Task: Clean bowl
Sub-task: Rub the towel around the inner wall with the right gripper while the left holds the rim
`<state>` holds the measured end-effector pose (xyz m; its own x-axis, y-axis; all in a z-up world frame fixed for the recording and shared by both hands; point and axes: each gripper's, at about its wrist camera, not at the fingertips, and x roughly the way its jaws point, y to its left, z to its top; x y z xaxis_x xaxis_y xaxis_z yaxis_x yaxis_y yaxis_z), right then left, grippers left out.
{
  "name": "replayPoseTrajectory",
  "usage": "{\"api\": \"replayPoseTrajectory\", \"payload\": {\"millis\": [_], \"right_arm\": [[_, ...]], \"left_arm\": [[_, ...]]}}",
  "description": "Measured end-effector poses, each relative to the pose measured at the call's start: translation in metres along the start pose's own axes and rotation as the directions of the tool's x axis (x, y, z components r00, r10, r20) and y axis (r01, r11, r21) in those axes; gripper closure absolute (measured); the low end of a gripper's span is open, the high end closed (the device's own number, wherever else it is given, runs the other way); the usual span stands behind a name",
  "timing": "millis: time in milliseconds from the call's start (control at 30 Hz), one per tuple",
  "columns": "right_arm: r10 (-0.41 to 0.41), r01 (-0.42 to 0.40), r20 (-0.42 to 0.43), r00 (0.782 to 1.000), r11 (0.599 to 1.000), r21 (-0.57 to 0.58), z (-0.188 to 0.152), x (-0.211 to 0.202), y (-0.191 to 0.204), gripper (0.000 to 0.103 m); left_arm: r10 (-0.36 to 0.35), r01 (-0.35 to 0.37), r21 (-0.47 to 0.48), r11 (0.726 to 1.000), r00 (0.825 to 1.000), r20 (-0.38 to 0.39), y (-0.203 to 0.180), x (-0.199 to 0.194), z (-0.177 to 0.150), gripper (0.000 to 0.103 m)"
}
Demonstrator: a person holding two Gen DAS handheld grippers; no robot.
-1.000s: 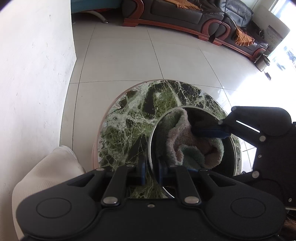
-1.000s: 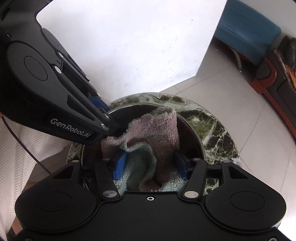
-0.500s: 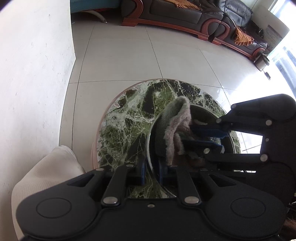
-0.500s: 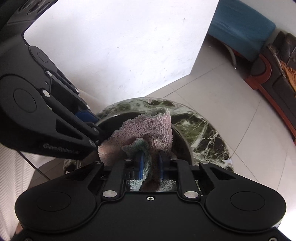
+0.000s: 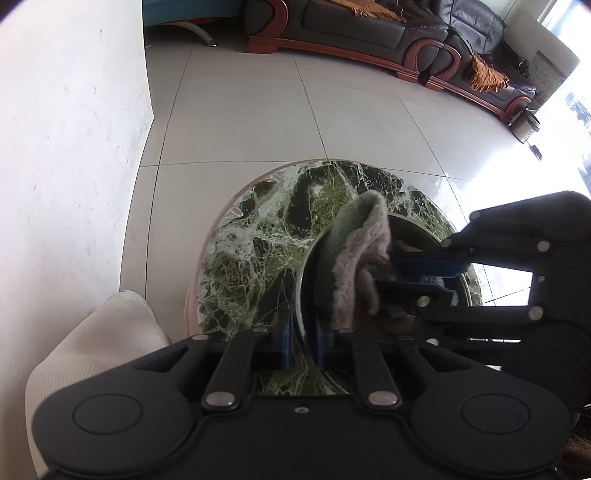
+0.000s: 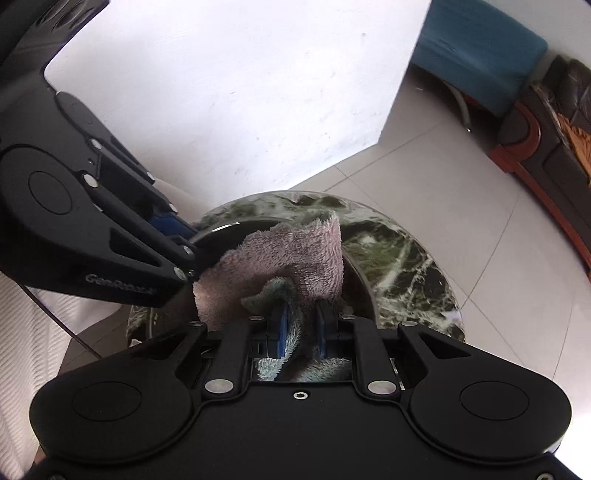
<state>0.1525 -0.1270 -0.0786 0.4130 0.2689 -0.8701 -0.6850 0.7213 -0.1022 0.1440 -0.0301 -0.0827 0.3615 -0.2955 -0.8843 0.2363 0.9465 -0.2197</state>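
A shiny metal bowl [image 5: 306, 280] stands on a round green marble table [image 5: 258, 258]. My left gripper [image 5: 301, 341] is shut on the bowl's near rim, one blue pad on each side of the wall. Inside the bowl a pink and green towel [image 5: 360, 254] stands bunched up above the rim. In the right wrist view my right gripper [image 6: 301, 326] is shut on a fold of the towel [image 6: 288, 254], down in the bowl [image 6: 360, 280]. The left gripper [image 6: 192, 240] shows there at the left, pinching the bowl's rim. The right gripper [image 5: 413, 275] reaches in from the right in the left wrist view.
The table [image 6: 402, 266] is small, with tiled floor [image 5: 258, 118] all around it. A white wall [image 5: 66, 147] rises close on the left. A cream cushion [image 5: 92, 347] lies beside the table. A dark leather sofa [image 5: 369, 33] runs along the far side.
My right gripper went from open around the towel to shut on it. The towel got pulled up into a bunch standing over the rim. The left gripper kept its hold on the bowl.
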Motion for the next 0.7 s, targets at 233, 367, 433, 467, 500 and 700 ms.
{"api": "replayPoseTrajectory", "payload": {"millis": [233,367,433,467,500,700], "right_arm": [[0.064,-0.064,-0.017,0.998,0.998,0.018,-0.007,0.004,0.012,0.088],[0.023,-0.023,0.006,1.000,1.000,-0.007,0.009,0.007,0.007,0.088],[0.015,-0.015,0.005,1.000,1.000,0.004,0.010,0.006,-0.001,0.088],[0.014,-0.014,0.000,1.000,1.000,0.010,0.008,0.005,-0.003,0.088],[0.016,-0.016,-0.007,1.000,1.000,0.017,0.005,0.004,-0.004,0.088],[0.078,-0.076,-0.026,0.997,0.996,0.047,-0.007,0.000,0.008,0.088]], "left_arm": [[0.000,0.000,0.008,1.000,1.000,-0.007,0.000,0.002,-0.001,0.091],[-0.001,0.001,0.012,1.000,1.000,-0.009,0.000,-0.001,0.000,0.091],[-0.003,0.003,0.007,1.000,1.000,-0.008,0.001,-0.001,0.000,0.091],[0.000,0.000,0.008,1.000,1.000,-0.004,0.000,-0.002,0.000,0.091],[0.002,-0.002,0.008,1.000,1.000,-0.002,0.000,-0.001,-0.001,0.091],[0.001,-0.001,0.018,1.000,1.000,-0.007,-0.002,0.001,0.000,0.091]]}}
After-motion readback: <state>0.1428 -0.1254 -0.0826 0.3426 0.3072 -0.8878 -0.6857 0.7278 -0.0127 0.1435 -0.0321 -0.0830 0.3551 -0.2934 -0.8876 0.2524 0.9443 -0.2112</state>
